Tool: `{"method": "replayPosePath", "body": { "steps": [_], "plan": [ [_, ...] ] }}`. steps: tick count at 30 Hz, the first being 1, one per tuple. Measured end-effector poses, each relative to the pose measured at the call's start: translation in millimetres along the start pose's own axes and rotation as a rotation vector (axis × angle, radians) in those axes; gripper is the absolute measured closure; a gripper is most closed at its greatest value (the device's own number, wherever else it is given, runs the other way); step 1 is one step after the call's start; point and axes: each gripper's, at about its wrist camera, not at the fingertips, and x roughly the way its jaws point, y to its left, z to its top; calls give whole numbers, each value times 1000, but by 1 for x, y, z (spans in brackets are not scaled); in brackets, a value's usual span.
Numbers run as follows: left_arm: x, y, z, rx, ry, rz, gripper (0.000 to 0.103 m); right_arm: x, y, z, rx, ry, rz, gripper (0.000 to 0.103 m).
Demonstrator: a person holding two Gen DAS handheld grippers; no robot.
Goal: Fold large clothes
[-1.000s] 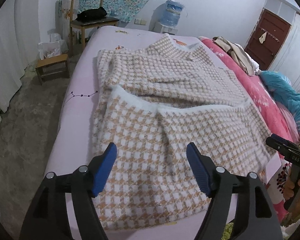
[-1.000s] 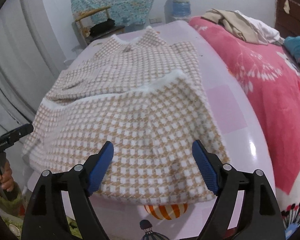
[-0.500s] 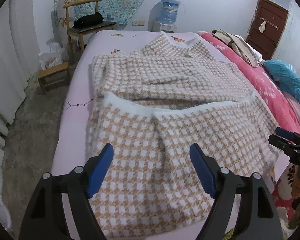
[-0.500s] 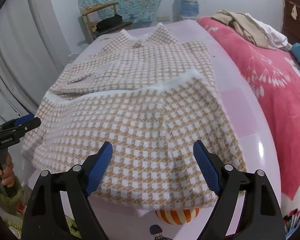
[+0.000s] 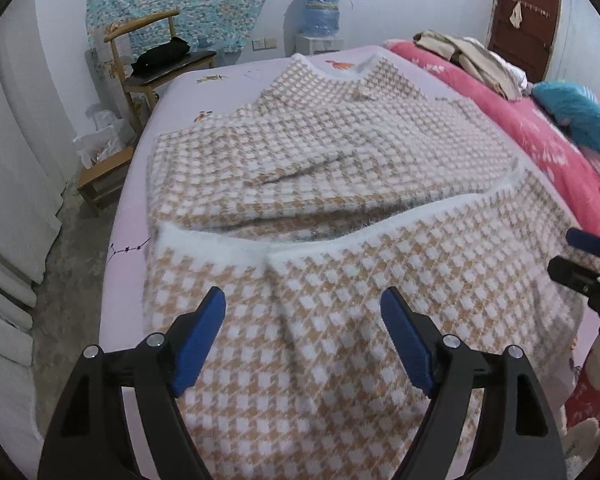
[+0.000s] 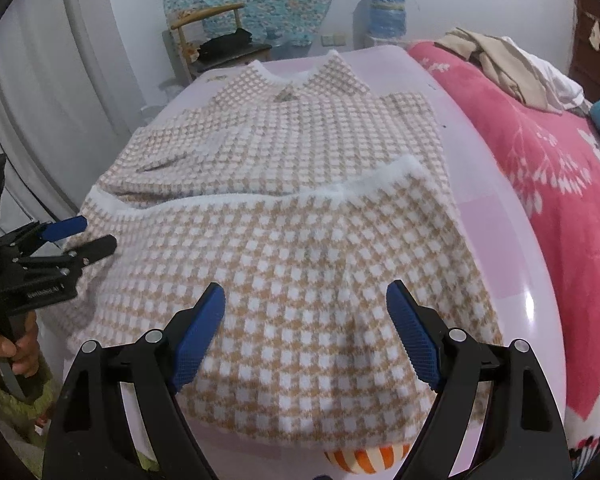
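The bed (image 5: 132,184) carried the checked sweater (image 5: 340,184), spread on its lilac sheet with the white-edged hem folded up over the body, as it had lain a second earlier. The left gripper (image 5: 302,306) had drifted sideways over the folded hem, its fingers just opening wider with nothing between them. The right gripper (image 6: 306,302) hung spread and empty over the same fold.

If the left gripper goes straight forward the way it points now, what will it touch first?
Most likely the folded-up lower part of the checked sweater, which lies directly ahead of the open left gripper on the bed. Nothing else appears in between, though depth is hard to judge.
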Motion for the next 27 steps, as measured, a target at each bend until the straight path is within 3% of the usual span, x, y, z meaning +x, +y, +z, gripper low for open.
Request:
{"method": "replayPosePath", "body": {
  "steps": [11,27],
  "plan": [
    [22,-2,13,-2,42,20,25,16,-5,15,18,9,13,24],
    [38,2,20,-27,68,25,16,46,-7,35,14,41,19,24]
  ]
}}
